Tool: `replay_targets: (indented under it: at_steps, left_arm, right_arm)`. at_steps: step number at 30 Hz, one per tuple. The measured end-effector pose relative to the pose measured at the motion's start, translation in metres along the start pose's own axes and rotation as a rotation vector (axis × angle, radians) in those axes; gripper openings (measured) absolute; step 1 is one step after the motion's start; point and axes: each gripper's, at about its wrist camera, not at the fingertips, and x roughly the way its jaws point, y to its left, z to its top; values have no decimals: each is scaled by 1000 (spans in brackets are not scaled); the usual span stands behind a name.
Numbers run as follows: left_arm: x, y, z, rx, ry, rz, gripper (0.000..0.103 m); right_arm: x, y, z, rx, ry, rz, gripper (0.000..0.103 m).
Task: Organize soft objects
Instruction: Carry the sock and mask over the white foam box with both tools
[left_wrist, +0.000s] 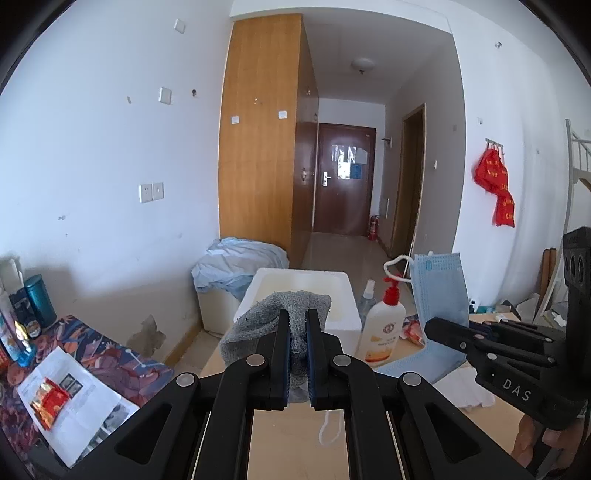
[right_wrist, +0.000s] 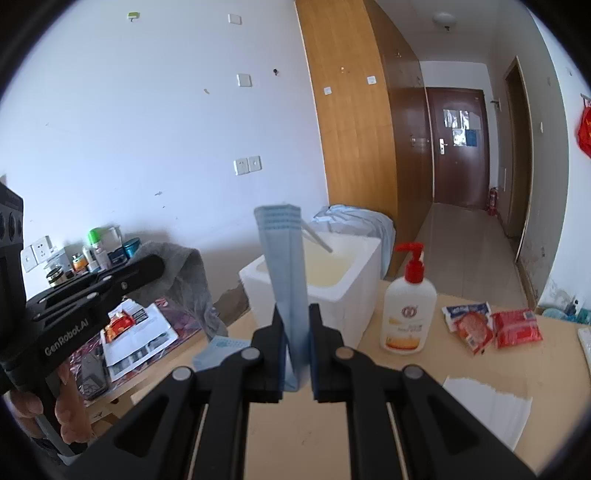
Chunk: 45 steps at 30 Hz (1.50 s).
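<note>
Left wrist view: left gripper (left_wrist: 298, 354) is clamped on a grey sock (left_wrist: 273, 317), knitted and fuzzy, bunched and flopping to the left over the fingers. Straight ahead and just beyond lies the white foam box (left_wrist: 345, 295), open-topped, thick rigid walls, cream interior. The sock hangs close before its near rim, so the drop is forward. On the right, the right gripper (left_wrist: 443, 328) carries a blue face mask (left_wrist: 437, 291), standing upright, white ear loop curling off its top.

Right wrist view: right gripper (right_wrist: 295, 347) pinches the face mask (right_wrist: 284, 266) at its lower end; long axis vertical, pleated thin fabric, stiff enough to stand. The foam box (right_wrist: 354, 295) sits directly behind it, touching or nearly so, I cannot tell which. Lotion pump bottle (right_wrist: 408, 306) stands just right of the box; snack packets (right_wrist: 491, 326) lie farther right on the wooden tabletop (right_wrist: 424, 369). More masks (right_wrist: 218, 350) lie flat near left. Both grippers look about equally near the box.
</note>
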Motion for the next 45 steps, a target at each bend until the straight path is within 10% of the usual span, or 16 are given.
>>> replay_targets:
  at_steps: [45]
  left_arm:
    - [140,11,62,-27,34,33,7]
  right_arm:
    - [131,-41,63,18,33,-21,13]
